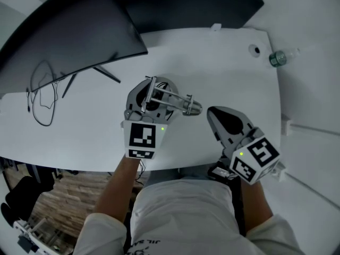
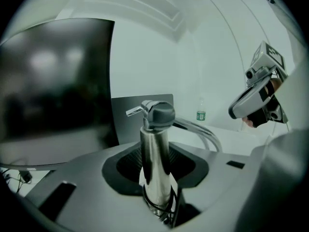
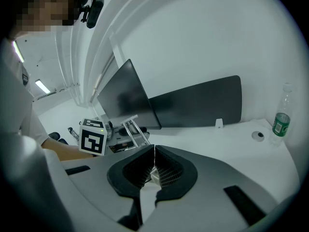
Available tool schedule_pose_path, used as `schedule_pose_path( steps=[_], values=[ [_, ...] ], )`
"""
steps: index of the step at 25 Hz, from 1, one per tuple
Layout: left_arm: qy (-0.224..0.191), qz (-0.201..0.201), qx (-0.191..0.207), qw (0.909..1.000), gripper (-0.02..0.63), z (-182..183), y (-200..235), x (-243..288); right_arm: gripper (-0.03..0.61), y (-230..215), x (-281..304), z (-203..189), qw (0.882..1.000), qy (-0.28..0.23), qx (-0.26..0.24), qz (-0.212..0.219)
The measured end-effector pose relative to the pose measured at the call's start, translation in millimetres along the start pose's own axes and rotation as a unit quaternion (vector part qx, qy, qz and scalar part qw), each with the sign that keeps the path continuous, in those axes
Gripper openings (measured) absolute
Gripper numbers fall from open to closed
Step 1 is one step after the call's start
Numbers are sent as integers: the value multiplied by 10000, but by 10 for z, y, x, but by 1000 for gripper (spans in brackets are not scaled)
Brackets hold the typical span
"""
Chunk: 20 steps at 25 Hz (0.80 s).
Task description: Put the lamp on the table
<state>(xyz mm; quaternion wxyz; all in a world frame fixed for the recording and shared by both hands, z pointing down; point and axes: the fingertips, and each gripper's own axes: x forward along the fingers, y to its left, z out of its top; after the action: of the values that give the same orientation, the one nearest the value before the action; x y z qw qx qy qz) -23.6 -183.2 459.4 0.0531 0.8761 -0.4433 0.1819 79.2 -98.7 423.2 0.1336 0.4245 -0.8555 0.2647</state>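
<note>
A chrome desk lamp [image 1: 183,104] stands on the white table [image 1: 223,62], its thin arms folded over. In the left gripper view its steel post [image 2: 155,153] rises upright between the jaws, with a gap to the dark pad [image 2: 123,164] on either side. My left gripper [image 1: 153,91] is open around that post. My right gripper [image 1: 213,112] hovers just right of the lamp, shut with nothing in it; its ribbed pads [image 3: 164,170] meet tip to tip. From the right gripper view the lamp's arms [image 3: 134,129] show beside the left gripper's marker cube.
A dark monitor [image 1: 69,31] stands at the back left, with a loose cable [image 1: 42,94] in front of it. A black panel [image 1: 196,9] lines the table's far edge. A plastic bottle [image 1: 277,58] sits at the right edge, near a cable hole [image 1: 255,50].
</note>
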Motion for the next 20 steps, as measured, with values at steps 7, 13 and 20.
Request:
schedule_pose_path(
  steps=[7, 13, 20],
  values=[
    [-3, 34, -43, 10000, 133, -9, 6, -85, 32, 61, -40, -5, 10000, -5, -16, 14],
    [-13, 48, -63, 10000, 138, -26, 13, -141, 32, 132, -76, -23, 10000, -21, -44, 38],
    [14, 110, -71, 9999, 144, -69, 20, -245, 32, 161, -150, -69, 10000, -24, -34, 13]
  ],
)
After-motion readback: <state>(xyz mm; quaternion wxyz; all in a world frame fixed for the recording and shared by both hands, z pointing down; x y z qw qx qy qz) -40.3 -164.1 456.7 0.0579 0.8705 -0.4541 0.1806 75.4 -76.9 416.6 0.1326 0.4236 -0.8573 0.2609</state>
